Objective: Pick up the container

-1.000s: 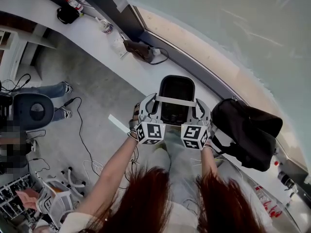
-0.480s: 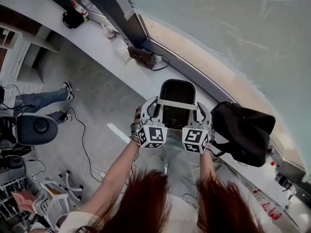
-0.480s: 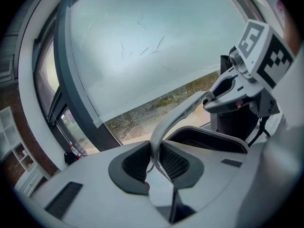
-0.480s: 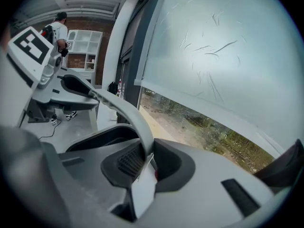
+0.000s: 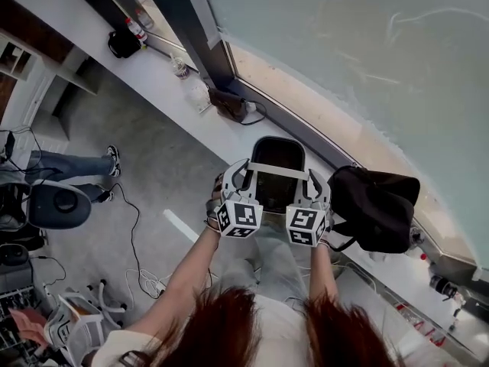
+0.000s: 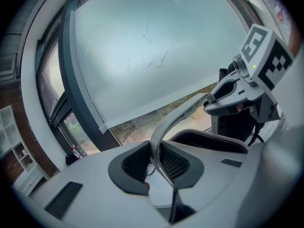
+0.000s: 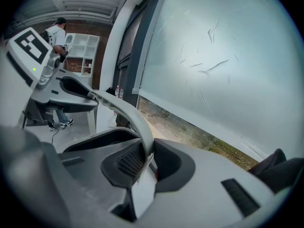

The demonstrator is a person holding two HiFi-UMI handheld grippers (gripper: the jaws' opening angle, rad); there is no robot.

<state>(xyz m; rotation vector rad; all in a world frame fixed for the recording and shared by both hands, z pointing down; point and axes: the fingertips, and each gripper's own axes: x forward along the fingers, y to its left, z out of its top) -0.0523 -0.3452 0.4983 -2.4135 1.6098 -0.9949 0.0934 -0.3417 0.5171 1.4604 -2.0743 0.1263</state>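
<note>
Far left, in the head view only: legs in jeans (image 5: pixel 72 163) beside a grey chair (image 5: pixel 57 205). Clamped tight on the left end of the pale handle (image 5: pixel 278 167), the left gripper (image 5: pixel 244 173). Slung from that handle between both grippers, up off the floor, the black container (image 5: pixel 279 147). Clamped on the right end, the right gripper (image 5: pixel 309 178). Further right, a black bag (image 5: pixel 378 205). Only in the right gripper view: a person in a white shirt (image 7: pixel 57 32) by white shelves (image 7: pixel 83 53).
</note>
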